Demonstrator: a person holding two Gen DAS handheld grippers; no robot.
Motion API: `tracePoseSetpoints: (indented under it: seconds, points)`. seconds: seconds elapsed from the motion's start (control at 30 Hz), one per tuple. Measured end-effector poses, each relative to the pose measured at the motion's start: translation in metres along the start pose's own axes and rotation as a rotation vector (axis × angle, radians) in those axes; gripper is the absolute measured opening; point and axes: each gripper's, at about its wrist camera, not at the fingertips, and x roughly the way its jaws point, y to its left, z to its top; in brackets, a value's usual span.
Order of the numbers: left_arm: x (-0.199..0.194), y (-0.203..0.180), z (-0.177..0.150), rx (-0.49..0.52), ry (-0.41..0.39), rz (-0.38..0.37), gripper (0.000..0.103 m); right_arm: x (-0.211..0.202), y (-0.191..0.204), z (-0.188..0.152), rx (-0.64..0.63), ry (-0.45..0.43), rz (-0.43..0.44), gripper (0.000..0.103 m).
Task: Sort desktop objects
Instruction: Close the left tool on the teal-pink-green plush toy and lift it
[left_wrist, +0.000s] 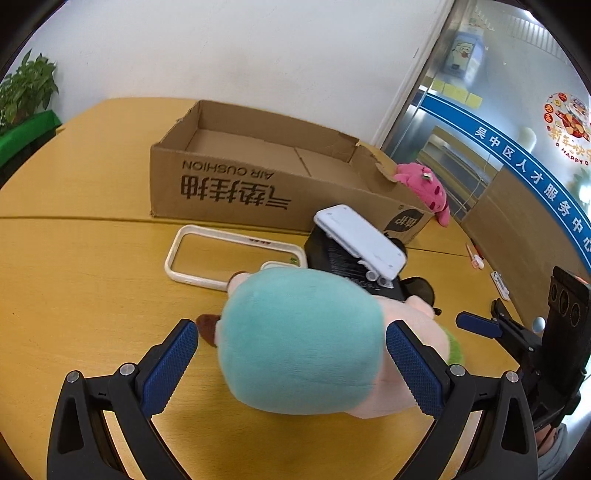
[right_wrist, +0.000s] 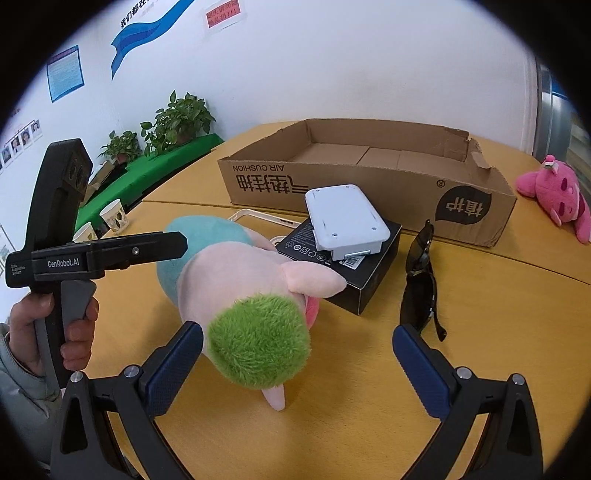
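Observation:
A plush toy (left_wrist: 295, 339) with a teal body, a pale pink middle and a fuzzy green end (right_wrist: 258, 339) lies on the wooden table. My left gripper (left_wrist: 291, 354) is open around its teal part: the right pad touches the plush and the left pad stands a little apart. My right gripper (right_wrist: 299, 365) is open too, and the green end sits between its fingers, closer to the left one. Behind the toy is an open cardboard box (left_wrist: 240, 184) with nothing inside. A white device (right_wrist: 343, 218) rests on a black box (right_wrist: 369, 284).
Black sunglasses (right_wrist: 419, 291) lie right of the black box. A white phone-case frame (left_wrist: 177, 254) lies before the carton. A pink plush (right_wrist: 554, 192) sits past the carton's right end. Paper cups (right_wrist: 114, 216) and potted plants are far left. A hand (right_wrist: 74, 332) holds the left gripper's handle.

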Motion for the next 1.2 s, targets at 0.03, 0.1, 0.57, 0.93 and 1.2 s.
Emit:
tracePoseSetpoints:
  seconds: [0.03, 0.1, 0.57, 0.93, 1.2]
  points:
    - [0.002, 0.006, 0.0, -0.014, 0.003, -0.008, 0.103, 0.003, -0.001, 0.002, 0.0, 0.005, 0.014, 0.102]
    - [0.004, 0.017, 0.0, -0.052, 0.005, -0.053, 0.103, 0.013, 0.002, 0.006, -0.007, 0.019, 0.053, 0.102]
    - [0.011, 0.056, 0.005, -0.151, 0.057, -0.19, 0.103, 0.021, 0.031, -0.002, -0.046, 0.076, 0.291, 0.097]
    - [0.015, 0.043, 0.014, -0.098, 0.071, -0.254, 0.085, 0.053, 0.052, -0.001, -0.05, 0.187, 0.287, 0.075]
    - [-0.03, 0.029, 0.07, -0.023, -0.06, -0.248, 0.083, 0.025, 0.061, 0.037, -0.048, 0.058, 0.31, 0.073]
